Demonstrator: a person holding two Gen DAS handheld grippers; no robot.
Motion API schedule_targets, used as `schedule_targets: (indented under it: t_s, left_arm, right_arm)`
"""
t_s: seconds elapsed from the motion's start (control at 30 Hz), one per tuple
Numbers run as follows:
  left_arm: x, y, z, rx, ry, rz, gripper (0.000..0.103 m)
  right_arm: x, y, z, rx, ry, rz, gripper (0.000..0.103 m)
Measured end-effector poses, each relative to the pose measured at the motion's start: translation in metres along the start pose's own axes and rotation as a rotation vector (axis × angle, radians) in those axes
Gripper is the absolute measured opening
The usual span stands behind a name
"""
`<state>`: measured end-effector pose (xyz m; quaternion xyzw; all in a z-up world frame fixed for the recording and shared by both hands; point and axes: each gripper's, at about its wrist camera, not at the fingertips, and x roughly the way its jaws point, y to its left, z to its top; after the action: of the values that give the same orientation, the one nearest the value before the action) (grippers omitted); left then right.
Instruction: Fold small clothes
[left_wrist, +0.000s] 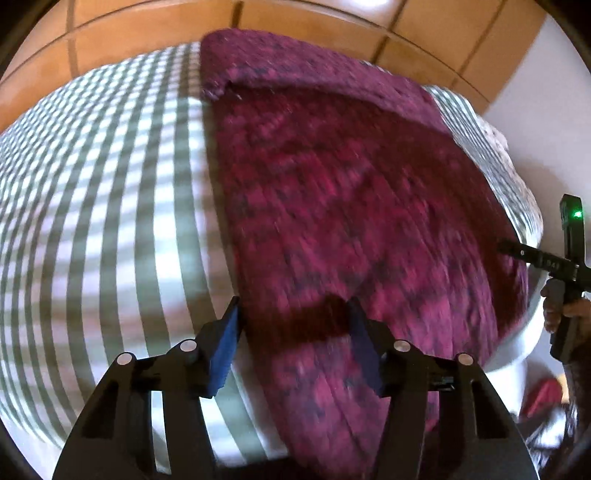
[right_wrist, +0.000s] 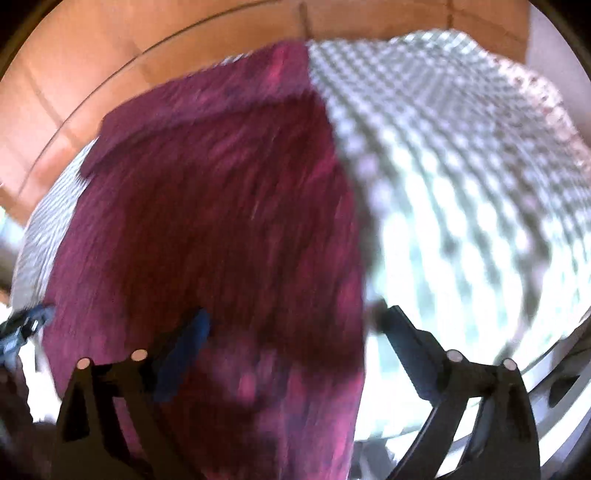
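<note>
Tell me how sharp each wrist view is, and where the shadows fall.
Left wrist view: moderately motion-blurred, fisheye bending the checked cloth; the left gripper casts a dark shadow on the magenta garment. Right wrist view: much blurrier, the right gripper fingers smeared, a broad shadow over the garment's middle, the cloth glaring white.

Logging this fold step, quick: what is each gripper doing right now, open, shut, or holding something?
Left gripper: open, straddling the near left edge of the magenta cloth, not pinching it.
Right gripper: open wide above the cloth, holding nothing.
</note>
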<state>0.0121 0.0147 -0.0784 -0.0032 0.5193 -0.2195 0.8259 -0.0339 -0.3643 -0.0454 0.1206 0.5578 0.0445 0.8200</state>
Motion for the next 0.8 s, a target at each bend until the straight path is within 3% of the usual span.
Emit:
schedule_targets:
  t_s: [0.07, 0.1, 0.17, 0.2, 0.27, 0.33, 0.57, 0.7, 0.8]
  left_arm:
    - [-0.001, -0.004, -0.008, 0.017, 0.01, -0.006, 0.056]
    - [-0.002, -0.004, -0.01, 0.021, 0.014, -0.012, 0.048]
    - [-0.003, -0.004, -0.012, 0.025, 0.027, -0.033, 0.03]
    - [-0.006, -0.004, -0.014, 0.022, 0.029, -0.057, 0.022]
    - [-0.009, -0.003, -0.017, 0.022, 0.023, -0.074, 0.018]
    - [-0.017, 0.0, -0.016, 0.008, 0.009, -0.102, 0.016]
    - [-0.065, 0.021, 0.004, -0.093, -0.123, -0.344, 0.014]
    - [-0.067, 0.026, 0.03, -0.147, -0.17, -0.437, 0.013]
    - [-0.06, 0.036, 0.053, -0.219, -0.192, -0.497, 0.013]
  right_arm:
    - [-0.002, -0.001, -0.014, 0.014, 0.024, 0.026, 0.076]
    - [-0.001, -0.002, -0.02, 0.029, 0.039, 0.047, 0.072]
    - [-0.002, 0.001, -0.029, 0.021, 0.06, 0.069, 0.053]
    - [-0.005, 0.003, -0.033, 0.016, 0.062, 0.082, 0.05]
    - [-0.009, 0.004, -0.033, -0.003, 0.06, 0.082, 0.032]
    - [-0.016, 0.004, -0.03, -0.006, 0.053, 0.095, 0.023]
    - [-0.06, 0.021, 0.003, -0.006, -0.093, 0.294, 0.019]
    - [-0.064, 0.026, 0.037, 0.037, -0.17, 0.397, 0.019]
    - [-0.056, 0.024, 0.066, 0.083, -0.206, 0.415, 0.019]
